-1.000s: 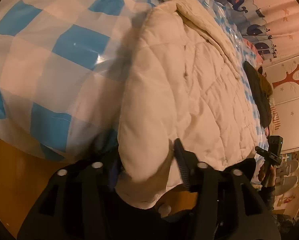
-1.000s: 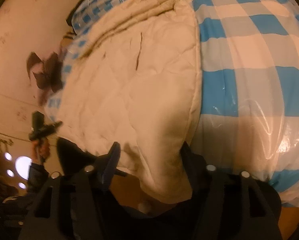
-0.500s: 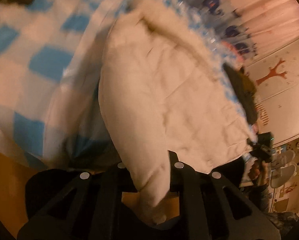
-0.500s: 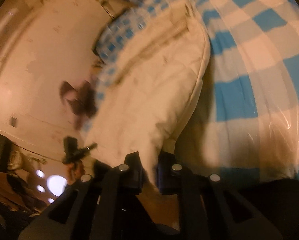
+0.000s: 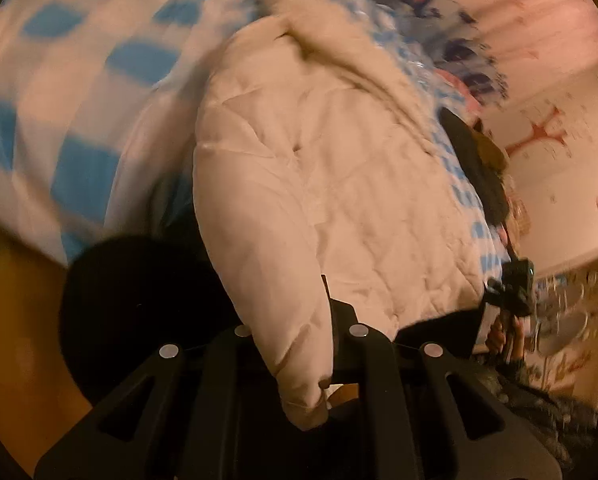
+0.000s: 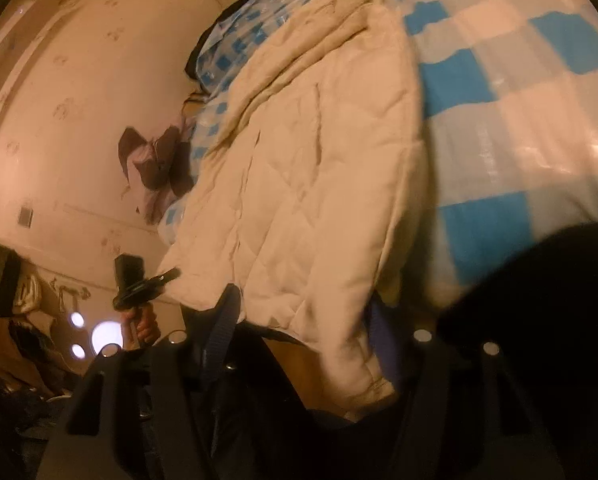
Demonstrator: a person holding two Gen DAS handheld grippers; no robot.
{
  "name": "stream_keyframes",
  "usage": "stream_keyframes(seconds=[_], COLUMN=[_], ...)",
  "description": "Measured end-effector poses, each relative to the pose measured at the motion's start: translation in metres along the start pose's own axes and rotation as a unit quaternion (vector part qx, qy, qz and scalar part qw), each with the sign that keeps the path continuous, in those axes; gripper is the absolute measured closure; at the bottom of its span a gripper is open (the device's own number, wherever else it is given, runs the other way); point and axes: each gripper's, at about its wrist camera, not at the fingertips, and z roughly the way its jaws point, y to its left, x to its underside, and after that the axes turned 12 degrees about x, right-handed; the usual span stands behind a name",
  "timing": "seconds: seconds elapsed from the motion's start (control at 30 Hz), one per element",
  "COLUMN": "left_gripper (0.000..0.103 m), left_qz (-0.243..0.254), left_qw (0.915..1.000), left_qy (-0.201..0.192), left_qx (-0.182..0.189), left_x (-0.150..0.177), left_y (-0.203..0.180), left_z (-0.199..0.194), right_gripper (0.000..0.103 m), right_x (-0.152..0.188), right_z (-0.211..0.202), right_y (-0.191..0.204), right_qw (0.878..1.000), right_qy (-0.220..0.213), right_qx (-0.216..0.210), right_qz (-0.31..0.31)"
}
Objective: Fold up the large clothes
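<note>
Cream quilted coat (image 5: 319, 184), spread on the checked bed (image 5: 79, 92), is clamped by the left gripper (image 5: 299, 360); the right gripper (image 6: 303, 344) is seen opening around its hem.

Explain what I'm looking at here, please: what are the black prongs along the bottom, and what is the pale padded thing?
No robot here: a person carries a two-finger gripper in each hand, each with a fisheye camera looking along its fingers. The left gripper is shut on one bottom corner of a cream quilted jacket. The right gripper has the other corner between its fingers, which are opening. The jacket lies on a blue-and-white checked cover. In the right view, the left gripper shows from the side, in the person's hand.
</note>
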Motion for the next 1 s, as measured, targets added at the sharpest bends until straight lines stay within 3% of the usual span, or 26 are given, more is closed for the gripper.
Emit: stream_keyframes(seconds=[0.03, 0.13, 0.3, 0.4, 0.47, 0.57, 0.63, 0.7, 0.8, 0.9, 1.0], left_gripper=[0.091, 0.091, 0.093, 0.093, 0.094, 0.094, 0.093, 0.093, 0.093, 0.093, 0.093], left_qz=[-0.012, 0.001, 0.030, 0.045, 0.061, 0.099, 0.107, 0.100, 0.057, 0.015, 0.021], left_qw=[0.9999, 0.9998, 0.9977, 0.9939, 0.9896, 0.9786, 0.9742, 0.9760, 0.9830, 0.9848, 0.9841], left_qy=[-0.005, -0.021, -0.057, -0.087, -0.111, -0.156, -0.175, -0.171, -0.149, -0.134, -0.137], left_qx=[0.003, 0.003, 0.023, 0.051, 0.068, 0.090, 0.094, 0.090, 0.091, 0.109, 0.111], left_x=[0.000, 0.004, 0.004, 0.005, 0.011, 0.024, 0.031, 0.035, 0.033, 0.033, 0.030], left_y=[0.006, -0.001, -0.031, -0.056, -0.077, -0.112, -0.123, -0.113, -0.082, -0.048, -0.049], left_z=[0.001, -0.007, -0.031, -0.054, -0.073, -0.119, -0.139, -0.142, -0.125, -0.104, -0.102], right_gripper=[0.043, 0.089, 0.093, 0.093, 0.093, 0.093, 0.093, 0.093, 0.093, 0.093, 0.093], right_x=[-0.001, -0.004, -0.003, 0.001, 0.008, 0.021, 0.023, 0.022, 0.021, 0.024, 0.027], right_z=[0.005, 0.005, -0.025, -0.053, -0.080, -0.125, -0.140, -0.139, -0.108, -0.089, -0.095], right_y=[0.003, 0.009, 0.012, 0.020, 0.028, 0.039, 0.034, 0.022, -0.003, -0.017, -0.019], right_qw=[1.000, 1.000, 0.995, 0.983, 0.969, 0.934, 0.920, 0.921, 0.934, 0.932, 0.928], right_qy=[0.005, -0.003, -0.061, -0.110, -0.152, -0.225, -0.251, -0.252, -0.221, -0.207, -0.212], right_qx=[0.013, -0.002, -0.078, -0.149, -0.194, -0.276, -0.299, -0.295, -0.283, -0.295, -0.307], right_qz=[-0.004, -0.015, 0.004, 0.011, -0.007, -0.038, -0.039, -0.026, 0.009, 0.025, 0.008])
